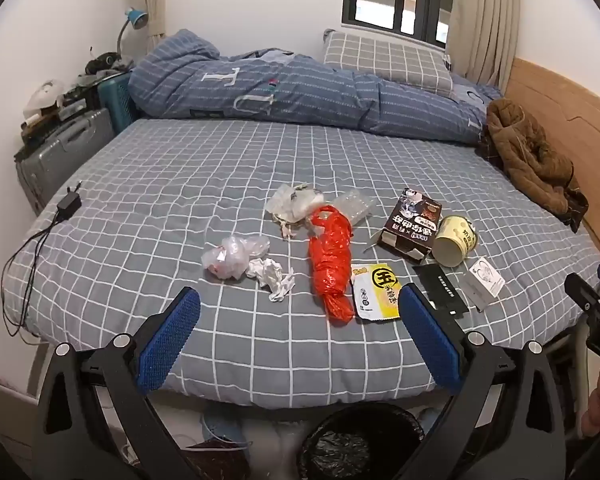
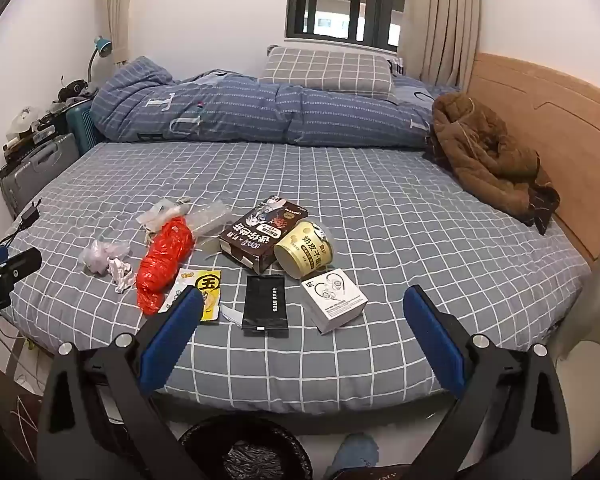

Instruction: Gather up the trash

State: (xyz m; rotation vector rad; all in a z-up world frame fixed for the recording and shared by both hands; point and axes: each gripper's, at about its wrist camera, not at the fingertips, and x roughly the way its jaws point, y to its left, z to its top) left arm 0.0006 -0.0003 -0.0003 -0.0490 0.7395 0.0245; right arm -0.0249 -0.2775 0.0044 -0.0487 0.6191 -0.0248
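Hand-held gripper [image 2: 302, 308] above "玉" packet [image 2: 204, 286]

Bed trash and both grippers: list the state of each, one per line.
left gripper: open, empty
right gripper: open, empty
yellow cup: on its side
brown box: flap open
red bag: crumpled
white tissue: crumpled
trash bin: lined

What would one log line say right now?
stage: start | left tool: open, empty | right tool: open, empty | crumpled red plastic bag: on checked bed
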